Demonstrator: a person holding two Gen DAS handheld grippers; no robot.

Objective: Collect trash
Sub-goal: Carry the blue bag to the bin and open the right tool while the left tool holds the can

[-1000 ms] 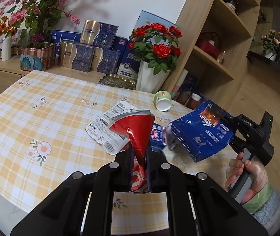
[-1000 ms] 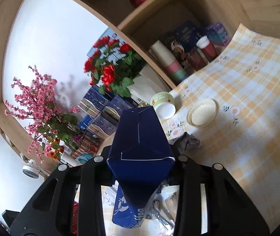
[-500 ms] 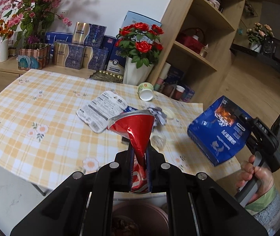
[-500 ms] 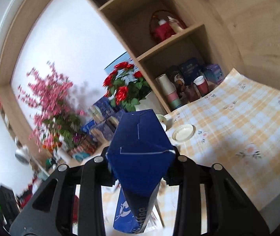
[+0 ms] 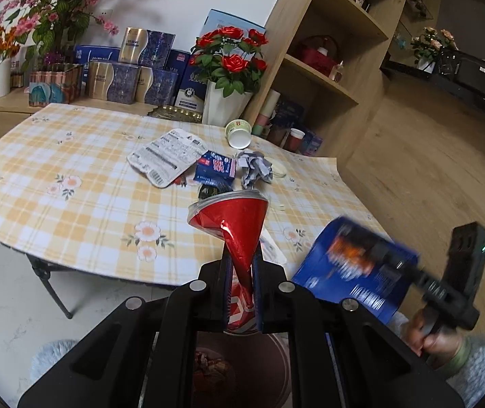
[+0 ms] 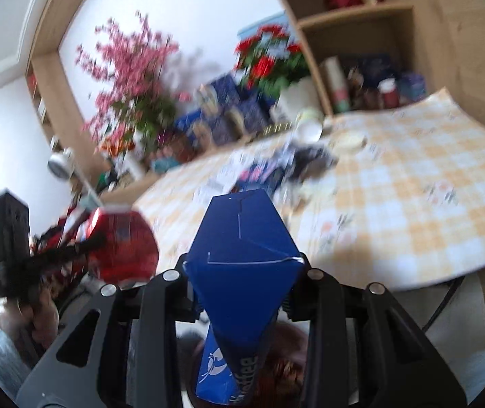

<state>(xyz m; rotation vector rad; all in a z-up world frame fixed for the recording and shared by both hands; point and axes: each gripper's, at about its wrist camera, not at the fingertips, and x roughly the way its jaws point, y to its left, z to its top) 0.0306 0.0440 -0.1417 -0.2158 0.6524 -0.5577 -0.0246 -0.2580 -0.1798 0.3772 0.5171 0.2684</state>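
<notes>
My left gripper (image 5: 241, 272) is shut on a crushed red can (image 5: 233, 217) and holds it off the table's near edge, above a dark trash bin (image 5: 239, 367). My right gripper (image 6: 242, 272) is shut on a flattened blue carton (image 6: 242, 244); it shows blurred in the left wrist view (image 5: 354, 268), to the right of the can. The bin (image 6: 286, 357) lies below the carton. The red can shows in the right wrist view (image 6: 119, 241), to the left. On the checked table (image 5: 72, 183) lie a white printed tray (image 5: 167, 156), a blue wrapper (image 5: 215, 168), crumpled foil (image 5: 254, 171) and a tipped paper cup (image 5: 239, 132).
A white vase of red roses (image 5: 225, 102) and boxes (image 5: 133, 78) stand behind the table. Wooden shelves (image 5: 327, 68) with cups rise at the right. The table's black leg (image 5: 51, 292) stands on a pale floor at left.
Both grippers have pulled back from the table toward the bin, carrying the can and the carton. The right gripper has dropped lower and tilted downward, with blur.
</notes>
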